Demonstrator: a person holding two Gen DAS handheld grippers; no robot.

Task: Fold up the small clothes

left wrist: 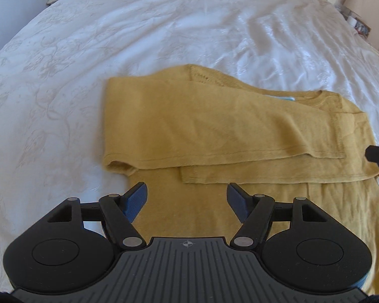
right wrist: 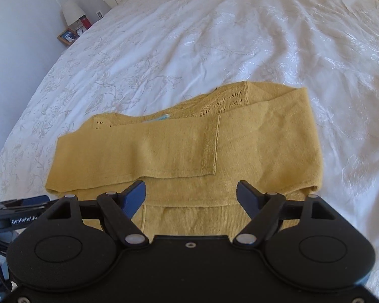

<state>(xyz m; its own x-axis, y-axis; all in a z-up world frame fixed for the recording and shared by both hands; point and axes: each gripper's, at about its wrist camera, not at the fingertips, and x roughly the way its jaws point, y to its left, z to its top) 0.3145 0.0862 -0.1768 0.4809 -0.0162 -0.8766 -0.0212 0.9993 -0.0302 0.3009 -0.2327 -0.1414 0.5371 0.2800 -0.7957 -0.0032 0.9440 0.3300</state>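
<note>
One mustard-yellow knitted sweater (left wrist: pixel 214 126) lies on a bed covered with a white bedspread with a pale floral pattern (left wrist: pixel 88 38). It is the only garment in sight. Both of its sleeves are folded across the chest, one over the other, forming a band whose long axis runs from side to side in both wrist views. The neckline, with a small light-blue label (right wrist: pixel 164 117) showing inside it, points away from both cameras towards the head of the bed, and the lower body of the sweater extends towards the grippers. A row of openwork stitches runs beside the neckline.

There are two grippers. The left gripper (left wrist: pixel 187 199) hovers over the near part of the sweater with its two blue-padded fingers (left wrist: pixel 136 200) spread wide apart and nothing between them. The right gripper (right wrist: pixel 190 198) hangs over the same near part, its fingers likewise spread and pinching nothing. In the right wrist view the left gripper appears at the lower left edge, just beside the sweater's side.

At the far left of the bed stand one wooden-framed picture (right wrist: pixel 67 36) and one white-shaded lamp (right wrist: pixel 72 11). At the far right of the bed, in the left wrist view, a few small items stand on a surface, too small to tell.
</note>
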